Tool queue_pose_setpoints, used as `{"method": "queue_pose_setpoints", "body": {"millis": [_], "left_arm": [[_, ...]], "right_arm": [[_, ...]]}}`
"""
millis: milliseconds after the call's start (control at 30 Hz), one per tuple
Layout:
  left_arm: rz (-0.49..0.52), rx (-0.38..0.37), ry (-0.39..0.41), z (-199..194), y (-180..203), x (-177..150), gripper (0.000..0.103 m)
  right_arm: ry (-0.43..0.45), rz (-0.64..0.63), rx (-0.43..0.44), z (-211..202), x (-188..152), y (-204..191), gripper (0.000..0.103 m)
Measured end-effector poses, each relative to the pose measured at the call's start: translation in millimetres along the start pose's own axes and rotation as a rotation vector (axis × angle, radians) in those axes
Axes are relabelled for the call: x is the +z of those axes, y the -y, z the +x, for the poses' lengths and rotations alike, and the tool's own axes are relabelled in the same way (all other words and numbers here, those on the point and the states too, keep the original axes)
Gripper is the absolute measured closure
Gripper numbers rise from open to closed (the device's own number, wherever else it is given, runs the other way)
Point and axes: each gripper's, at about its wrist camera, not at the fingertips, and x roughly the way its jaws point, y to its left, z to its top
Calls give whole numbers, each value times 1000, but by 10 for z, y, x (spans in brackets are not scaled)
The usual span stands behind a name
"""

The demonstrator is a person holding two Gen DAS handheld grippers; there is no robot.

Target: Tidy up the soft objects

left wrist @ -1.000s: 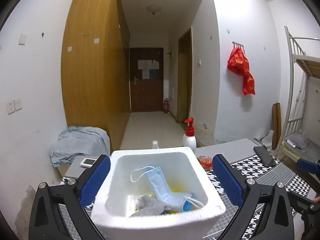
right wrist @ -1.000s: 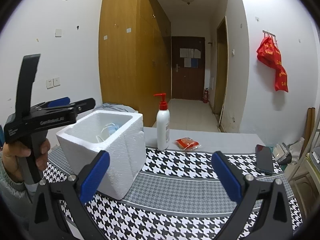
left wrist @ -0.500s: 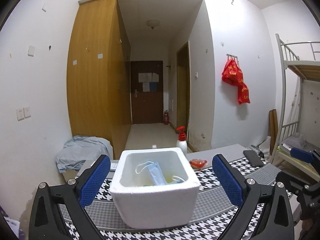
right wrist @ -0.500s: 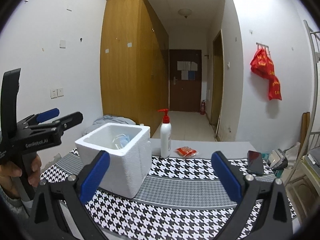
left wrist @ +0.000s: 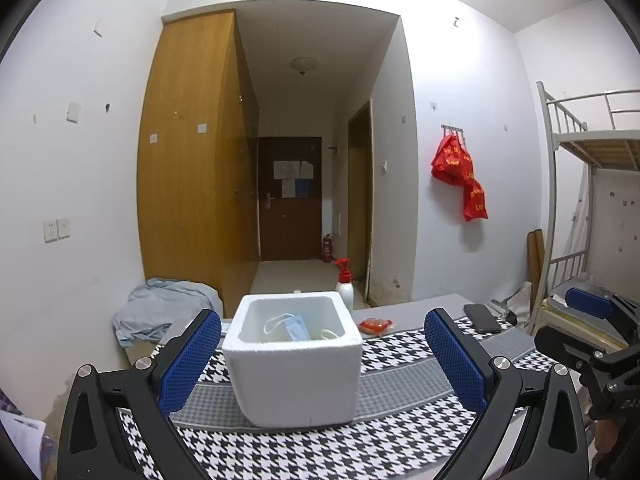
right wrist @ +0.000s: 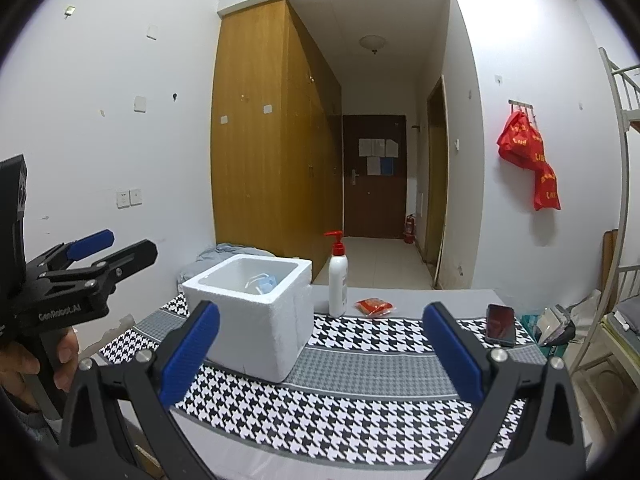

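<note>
A white foam box [left wrist: 294, 364] stands on the houndstooth table cloth [left wrist: 360, 440]; it also shows in the right wrist view [right wrist: 256, 312]. A blue face mask [left wrist: 294, 326] lies inside it, with other soft items mostly hidden by the rim. My left gripper [left wrist: 320, 358] is open and empty, held back from the box and above the table's front. My right gripper [right wrist: 320, 354] is open and empty, to the right of the box. The left gripper's body [right wrist: 76, 284] shows at the left of the right wrist view.
A white pump bottle with red top [right wrist: 338, 280] stands behind the box. A red packet [right wrist: 374, 306] and a black phone [right wrist: 500, 324] lie on the table's far side. Crumpled grey-blue cloth [left wrist: 160, 312] lies beyond the table's left end. A bunk bed frame [left wrist: 572, 208] stands right.
Both grippers have pulled back and up from the box, which now looks smaller and farther. Both stay open and empty. The box and its contents have not moved.
</note>
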Motion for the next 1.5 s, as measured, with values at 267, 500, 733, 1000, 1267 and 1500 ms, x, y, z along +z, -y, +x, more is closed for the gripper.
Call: {"method": "queue_pose_setpoints", "body": {"millis": [267, 500, 733, 1000, 1267, 1500], "left_arm": [[15, 9, 9, -171, 68, -128, 1], [-4, 25, 34, -346, 75, -305, 1], [1, 8, 7, -443, 160, -505, 1], [-11, 12, 20, -602, 198, -654, 1], [-27, 31, 9, -713, 168, -807, 1], [-15, 66, 14, -807, 158, -896, 1]], "right_arm": [[52, -15, 2, -231, -89, -96, 0], [75, -2, -13, -352, -207, -100, 0], [59, 1, -22, -471, -392, -137, 0], [64, 4, -26, -600, -550, -158, 0], [65, -1, -43, -718, -684, -236, 0], [47, 2, -42, -746, -826, -302, 0]]}}
